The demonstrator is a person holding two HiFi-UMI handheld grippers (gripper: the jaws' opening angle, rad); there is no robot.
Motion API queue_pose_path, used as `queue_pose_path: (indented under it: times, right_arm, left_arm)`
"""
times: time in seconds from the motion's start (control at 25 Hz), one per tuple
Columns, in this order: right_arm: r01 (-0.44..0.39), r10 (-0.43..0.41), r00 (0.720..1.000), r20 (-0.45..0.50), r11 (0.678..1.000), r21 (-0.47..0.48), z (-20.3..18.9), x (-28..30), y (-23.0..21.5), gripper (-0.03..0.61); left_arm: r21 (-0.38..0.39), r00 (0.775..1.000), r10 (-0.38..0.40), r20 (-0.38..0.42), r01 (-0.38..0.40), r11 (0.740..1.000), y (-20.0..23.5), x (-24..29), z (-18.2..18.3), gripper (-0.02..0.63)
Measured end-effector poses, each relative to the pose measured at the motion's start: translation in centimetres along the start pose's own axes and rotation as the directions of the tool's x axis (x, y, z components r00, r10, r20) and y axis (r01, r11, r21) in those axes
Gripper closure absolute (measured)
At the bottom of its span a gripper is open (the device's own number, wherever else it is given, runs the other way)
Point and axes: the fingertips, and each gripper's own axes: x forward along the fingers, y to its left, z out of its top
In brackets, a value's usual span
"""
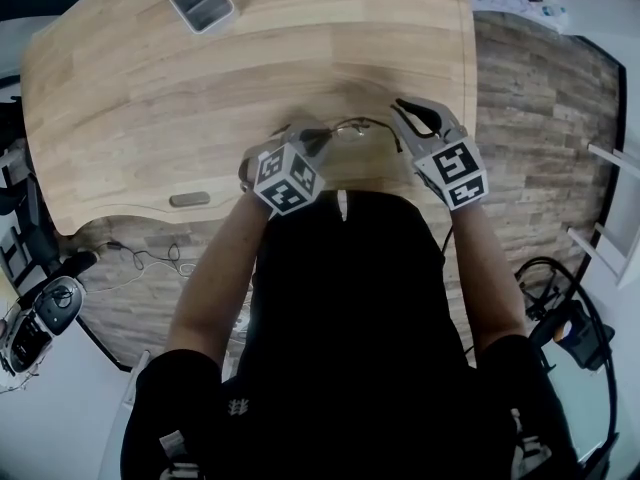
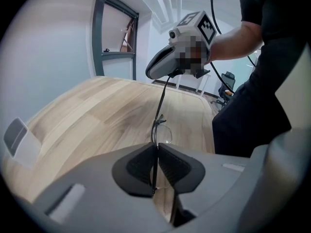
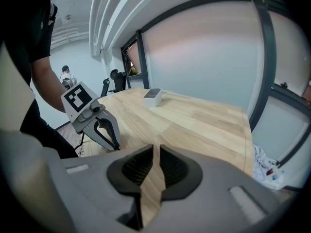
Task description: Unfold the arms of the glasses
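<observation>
Seemingly mid-unfolding, the glasses (image 2: 158, 123) are pinched by the left tongs (image 2: 155, 166); the right tongs (image 3: 151, 171) are held slightly parted, empty.

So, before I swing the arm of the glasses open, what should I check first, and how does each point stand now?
1. Left gripper grips one arm of the glasses: ok, pads shut on the thin arm.
2. Right gripper holds the glasses: cannot tell; its jaws stand slightly apart, nothing seen between them.
3. Glasses above the table, inside its edge: ok.
4. Room to swing: ok, the grey container stands far off.
5. Arms already unfolded: cannot tell.
</observation>
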Motion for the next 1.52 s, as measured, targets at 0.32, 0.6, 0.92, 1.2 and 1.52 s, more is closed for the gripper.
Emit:
queue_pose_path:
  times: [0.32, 0.6, 0.92, 1.2, 1.52]
  right_arm:
    - [-0.048, 0.049, 0.998, 0.026, 0.997, -0.059, 3.1, -0.9, 1.5, 0.543]
    - [-0.271, 0.246, 0.962, -0.118, 0.905, -0.328, 3.4, -1.3, 7.2, 0.543]
    - [-0.367, 0.213, 0.914, -0.346, 0.799, -0.477, 0.1, -0.3, 8.3, 0.502]
    - [-0.396, 0.203, 0.896, -0.394, 0.767, -0.505, -1.0, 0.6, 8.3, 0.502]
    - [-0.395, 0.197, 0.898, -0.394, 0.758, -0.519, -0.8, 1.0, 8.2, 0.549]
  left_arm:
    - [0.017, 0.989, 0.009, 0.149, -0.012, 1.0, -0.5, -2.1, 1.1, 0.58]
    - [0.003, 0.955, 0.027, 0.294, -0.029, 1.0, -0.6, -3.9, 2.3, 0.58]
    - [-0.01, 0.944, 0.028, 0.327, -0.026, 1.0, -0.5, -4.5, 2.4, 0.58]
    - [-0.019, 0.935, 0.012, 0.355, -0.005, 1.0, -0.5, -4.9, 2.9, 0.58]
    - [-0.021, 0.938, 0.007, 0.346, 0.001, 1.0, -0.4, -4.8, 2.6, 0.58]
